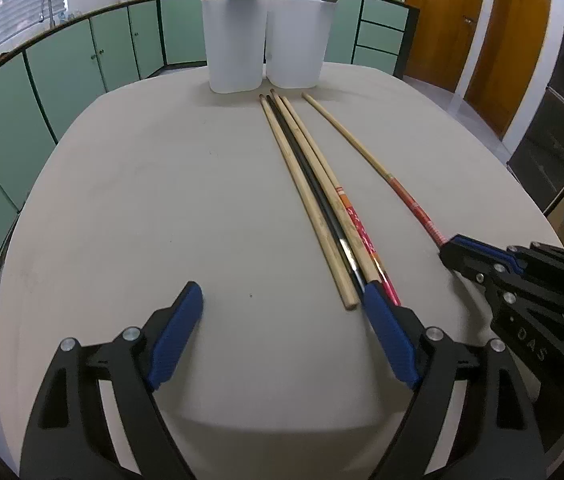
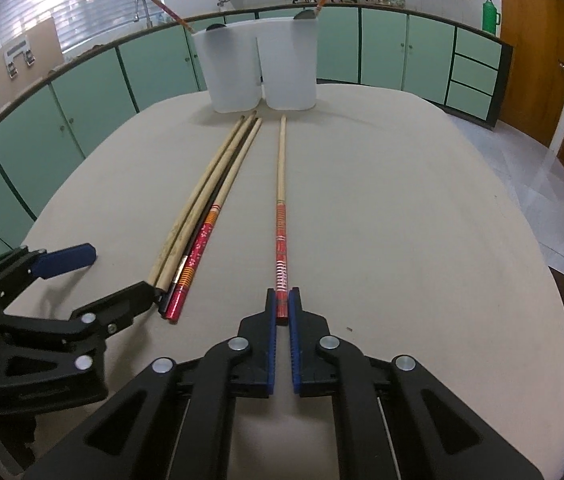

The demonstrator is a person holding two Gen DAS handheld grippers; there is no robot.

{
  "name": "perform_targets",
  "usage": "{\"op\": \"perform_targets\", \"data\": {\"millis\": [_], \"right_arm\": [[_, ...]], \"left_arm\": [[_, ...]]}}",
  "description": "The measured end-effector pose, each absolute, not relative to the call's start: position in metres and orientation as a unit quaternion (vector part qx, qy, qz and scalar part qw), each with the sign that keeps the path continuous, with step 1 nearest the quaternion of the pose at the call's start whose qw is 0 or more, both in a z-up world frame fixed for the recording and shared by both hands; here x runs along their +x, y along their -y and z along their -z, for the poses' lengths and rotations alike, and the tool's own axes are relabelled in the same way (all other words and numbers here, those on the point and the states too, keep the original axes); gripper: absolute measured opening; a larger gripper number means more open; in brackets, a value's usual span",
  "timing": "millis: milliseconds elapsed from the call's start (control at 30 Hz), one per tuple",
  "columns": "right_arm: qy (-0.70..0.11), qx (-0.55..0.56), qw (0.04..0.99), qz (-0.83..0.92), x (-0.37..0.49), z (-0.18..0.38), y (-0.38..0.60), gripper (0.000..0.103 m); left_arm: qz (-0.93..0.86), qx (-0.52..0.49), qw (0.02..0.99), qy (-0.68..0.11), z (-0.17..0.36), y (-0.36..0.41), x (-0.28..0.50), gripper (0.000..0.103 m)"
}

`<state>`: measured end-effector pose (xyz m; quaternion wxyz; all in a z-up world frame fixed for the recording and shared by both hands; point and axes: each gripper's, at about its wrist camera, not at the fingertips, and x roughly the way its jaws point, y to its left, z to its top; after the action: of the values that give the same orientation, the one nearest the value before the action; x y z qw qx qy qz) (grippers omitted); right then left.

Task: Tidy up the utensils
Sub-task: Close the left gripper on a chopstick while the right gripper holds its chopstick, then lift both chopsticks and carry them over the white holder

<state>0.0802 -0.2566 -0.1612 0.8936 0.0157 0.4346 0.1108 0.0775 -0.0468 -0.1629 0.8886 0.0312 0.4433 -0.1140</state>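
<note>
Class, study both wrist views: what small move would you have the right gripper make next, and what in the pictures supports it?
Probably lift. The right gripper is shut on the red end of the lone chopstick, which lies flat on the table, apart from the bundle. Raising that end would free it for carrying to the white containers.

Red-patterned chopstick (image 2: 281, 240), a black chopstick (image 1: 314, 184), translucent white bins (image 1: 233, 44) and beige table (image 1: 161, 200).
</note>
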Motion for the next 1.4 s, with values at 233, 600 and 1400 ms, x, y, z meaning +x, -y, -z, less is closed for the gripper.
{"op": "perform_targets", "data": {"millis": [233,600,1400], "right_arm": [[-0.435,0.024,0.893,-0.114,0.079,0.161,0.258,0.006],[-0.435,0.022,0.893,-0.114,0.078,0.162,0.258,0.006],[-0.424,0.031,0.897,-0.118,0.074,0.149,0.263,0.006]], "left_arm": [[0.108,0.036,0.890,-0.443,0.165,0.042,0.075,0.083],[0.084,0.043,0.891,-0.444,0.163,0.032,0.077,0.081],[0.105,0.045,0.907,-0.405,0.135,0.035,0.066,0.006]]}}
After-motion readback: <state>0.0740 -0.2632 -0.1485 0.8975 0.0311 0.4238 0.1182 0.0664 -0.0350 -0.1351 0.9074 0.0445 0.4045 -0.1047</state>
